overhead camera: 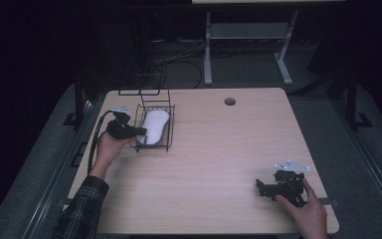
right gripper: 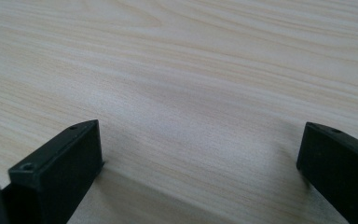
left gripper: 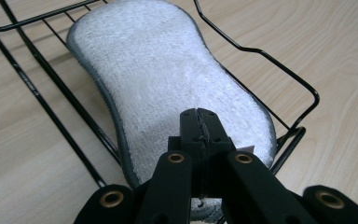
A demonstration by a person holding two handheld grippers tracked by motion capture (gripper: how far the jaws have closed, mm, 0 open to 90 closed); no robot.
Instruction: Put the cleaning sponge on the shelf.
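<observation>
From the high view I see a light wooden table (overhead camera: 214,164) with a round cable hole (overhead camera: 230,101) near its far edge. At centre left of the frame stands a black wire basket (overhead camera: 169,130), and in it lies a white, peanut-shaped sponge pad (overhead camera: 155,125), its long axis running toward the top of the frame. My left gripper (overhead camera: 140,131) reaches in from the left, held by the left hand (overhead camera: 108,148) with a plaid sleeve (overhead camera: 82,206) below it, and its tip is at the basket's near left side, by the pad. At lower right of the frame the right gripper (overhead camera: 259,187) sits low over bare table, with the right hand (overhead camera: 306,211) behind it, well apart from the basket.

In the left gripper view the pad (left gripper: 168,79) runs from the upper left down to the bottom centre, with a grey edge around its fluffy white face. The basket's wire rim (left gripper: 279,70) runs along both sides of it. My left gripper (left gripper: 200,128) has its jaws pressed together with no gap, just above the pad's near end. I cannot tell whether they pinch any of the fabric.

In the right gripper view my right gripper (right gripper: 200,149) is spread wide, one jaw at lower left and one at lower right, with only wood grain of the table (right gripper: 191,70) between them.
</observation>
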